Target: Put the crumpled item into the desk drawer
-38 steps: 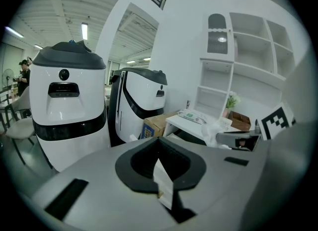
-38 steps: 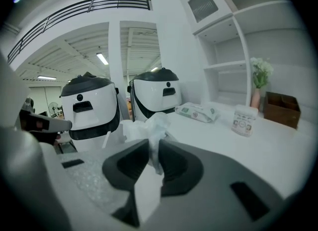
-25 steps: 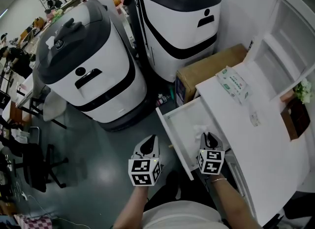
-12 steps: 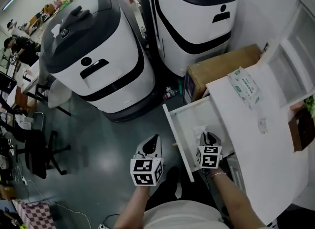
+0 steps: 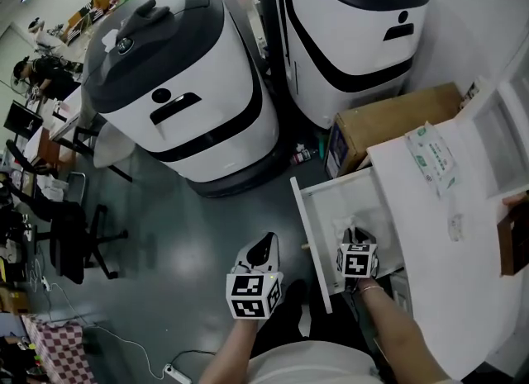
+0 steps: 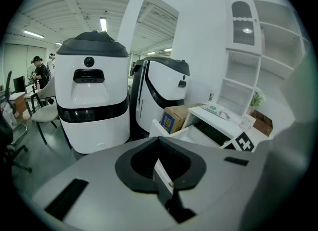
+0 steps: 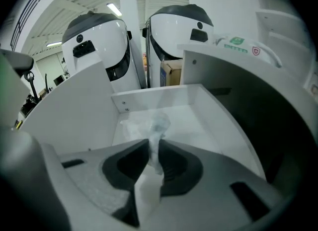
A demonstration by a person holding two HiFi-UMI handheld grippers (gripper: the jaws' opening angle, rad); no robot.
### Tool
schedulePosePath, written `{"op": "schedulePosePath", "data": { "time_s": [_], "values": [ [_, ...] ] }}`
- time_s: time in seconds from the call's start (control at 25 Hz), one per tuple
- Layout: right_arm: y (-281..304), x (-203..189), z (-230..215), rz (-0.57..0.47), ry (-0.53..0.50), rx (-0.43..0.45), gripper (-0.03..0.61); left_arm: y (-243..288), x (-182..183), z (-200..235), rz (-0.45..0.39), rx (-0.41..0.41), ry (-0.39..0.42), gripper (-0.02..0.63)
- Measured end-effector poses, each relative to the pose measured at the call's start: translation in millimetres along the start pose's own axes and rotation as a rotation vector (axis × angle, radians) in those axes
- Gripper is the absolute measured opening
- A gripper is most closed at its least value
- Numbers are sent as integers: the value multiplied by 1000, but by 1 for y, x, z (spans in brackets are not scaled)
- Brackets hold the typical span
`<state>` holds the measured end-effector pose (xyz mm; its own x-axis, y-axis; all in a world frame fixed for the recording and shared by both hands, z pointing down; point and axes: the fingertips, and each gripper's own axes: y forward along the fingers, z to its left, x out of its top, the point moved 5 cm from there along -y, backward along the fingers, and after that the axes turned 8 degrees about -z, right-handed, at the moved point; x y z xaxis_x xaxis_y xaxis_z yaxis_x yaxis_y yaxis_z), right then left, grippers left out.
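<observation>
The crumpled tissue [image 7: 155,123] hangs inside the open drawer [image 7: 164,95], pinched between the jaws of the right hand-held gripper [image 7: 151,149]. The drawer juts from the white counter [image 5: 467,267]. The left hand-held gripper [image 6: 162,169] is closed and empty, over the floor.

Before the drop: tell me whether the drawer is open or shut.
Open: the drawer juts out from the desk, its white inside showing.
</observation>
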<state>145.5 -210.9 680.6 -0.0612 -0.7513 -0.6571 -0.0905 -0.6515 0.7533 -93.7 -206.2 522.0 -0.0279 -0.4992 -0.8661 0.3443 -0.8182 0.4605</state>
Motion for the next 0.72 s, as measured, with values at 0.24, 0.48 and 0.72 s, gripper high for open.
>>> {"op": "schedulePosePath", "data": {
  "time_s": [0.24, 0.48, 0.72],
  "values": [
    [16, -7, 7, 61, -14, 21, 63, -4, -6, 8, 19, 39, -22, -8],
    [28, -6, 8, 95, -58, 33, 63, -4, -11, 11, 34, 65, -34, -8],
    [39, -14, 9, 142, -69, 45, 63, -5, -13, 13, 46, 79, -40, -8]
  ]
}}
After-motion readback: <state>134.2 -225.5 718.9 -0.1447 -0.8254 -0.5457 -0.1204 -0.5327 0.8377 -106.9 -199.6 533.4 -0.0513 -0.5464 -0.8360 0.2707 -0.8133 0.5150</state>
